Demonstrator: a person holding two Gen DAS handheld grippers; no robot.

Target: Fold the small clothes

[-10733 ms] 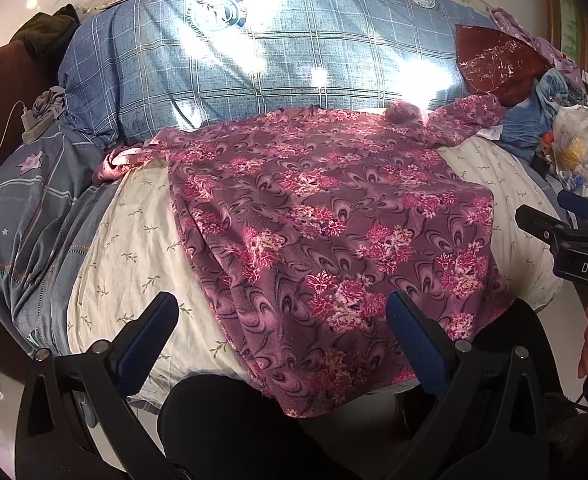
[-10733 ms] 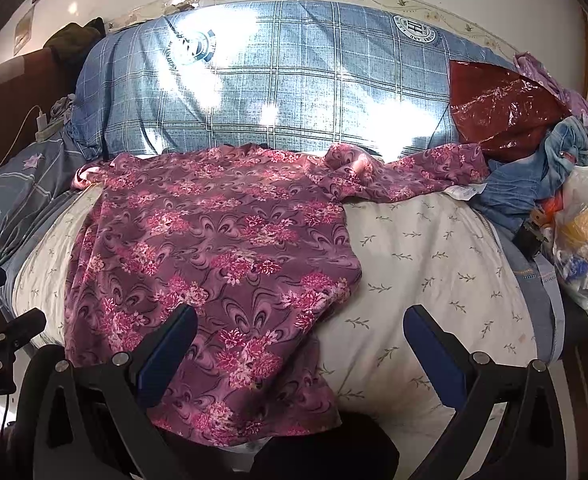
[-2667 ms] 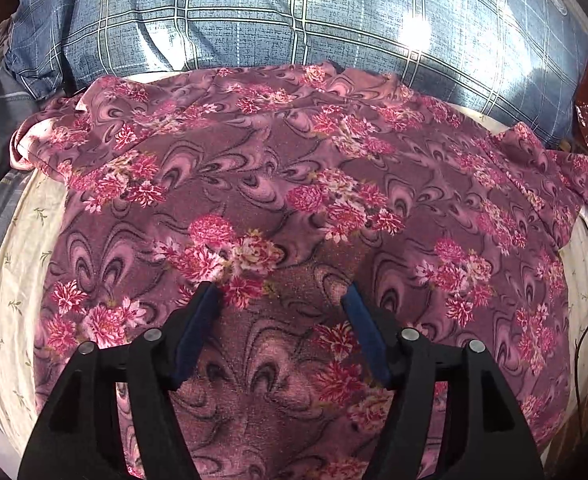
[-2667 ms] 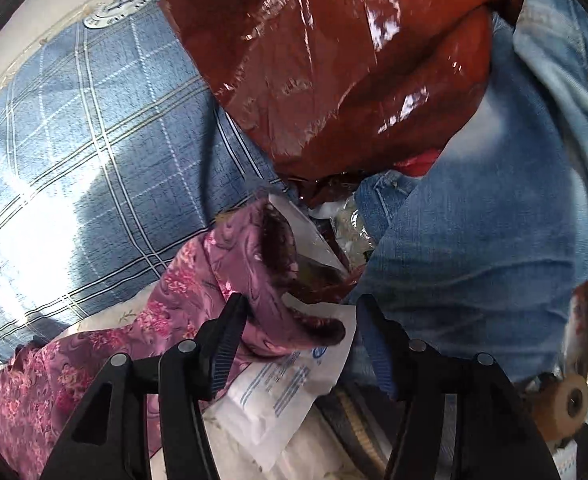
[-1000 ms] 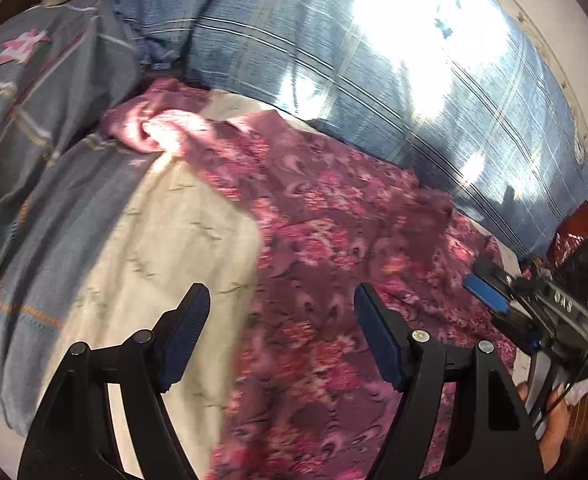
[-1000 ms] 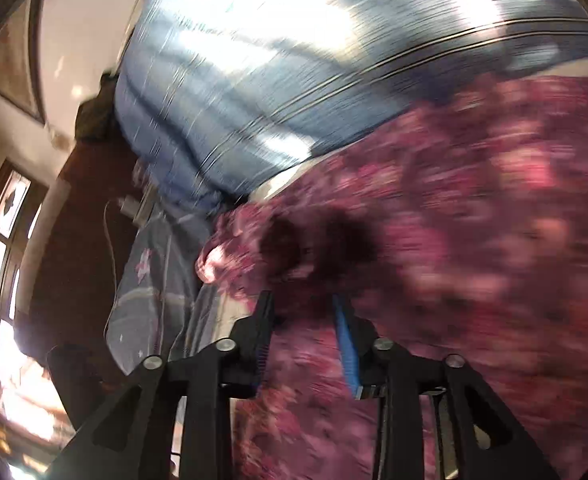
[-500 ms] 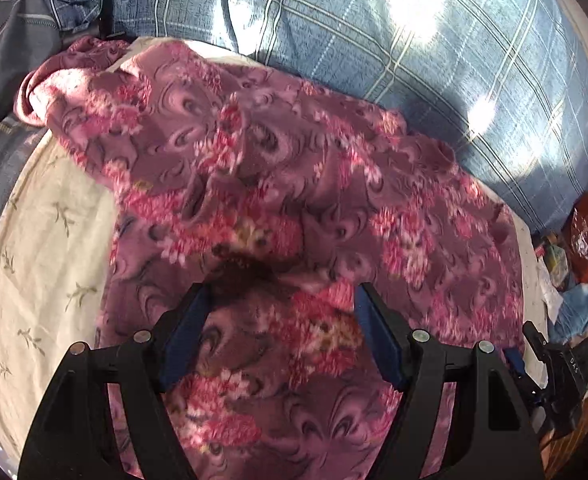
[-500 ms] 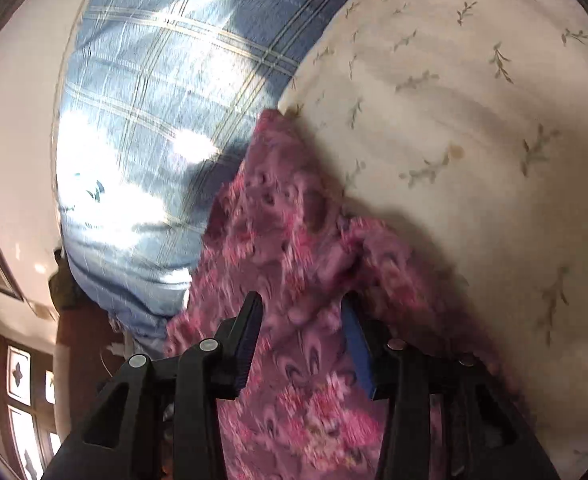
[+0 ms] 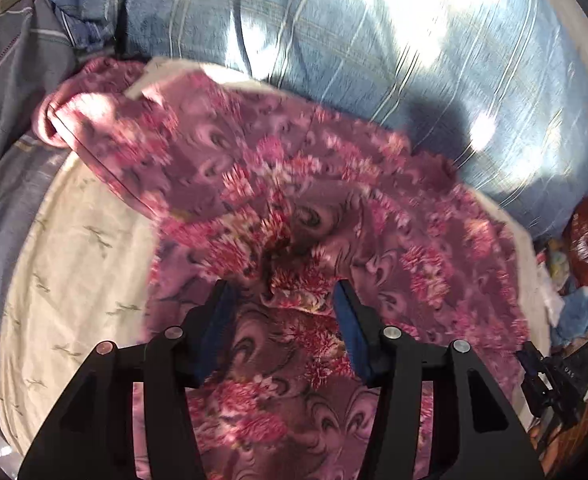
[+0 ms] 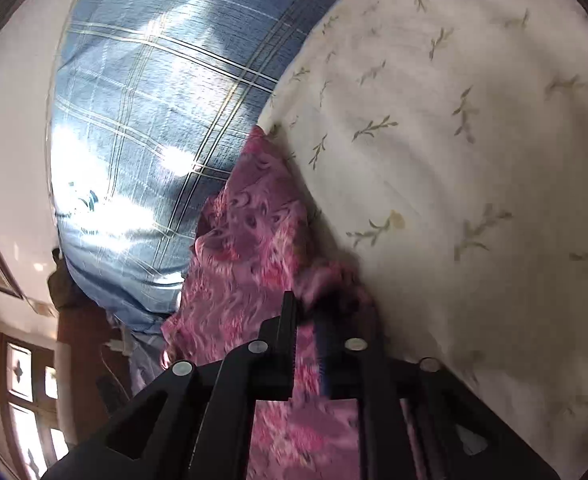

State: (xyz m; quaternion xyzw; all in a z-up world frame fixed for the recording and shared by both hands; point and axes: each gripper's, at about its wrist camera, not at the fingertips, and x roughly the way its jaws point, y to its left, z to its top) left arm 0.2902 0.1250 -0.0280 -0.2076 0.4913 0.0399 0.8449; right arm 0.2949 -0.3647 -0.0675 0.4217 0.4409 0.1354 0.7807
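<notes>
The floral garment (image 9: pixel 334 208) lies rumpled on the cream bedsheet (image 9: pixel 74 264), against the blue plaid quilt (image 9: pixel 334 32); the left hand-held gripper (image 9: pixel 282 312) has been closing, half-spread around a raised fold; the right hand-held gripper (image 10: pixel 306 320), just narrowed, pinches a sleeve end; thin cloth could slip, spoiling the fold.

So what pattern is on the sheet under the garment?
Cream sheet with small olive leaf sprigs; clearest in the right wrist view.

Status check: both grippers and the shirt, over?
Left gripper closing, fold of shirt between pads, not pinched. Right gripper just closed on shirt edge. Shirt bunched on sheet. Nothing in the way.
</notes>
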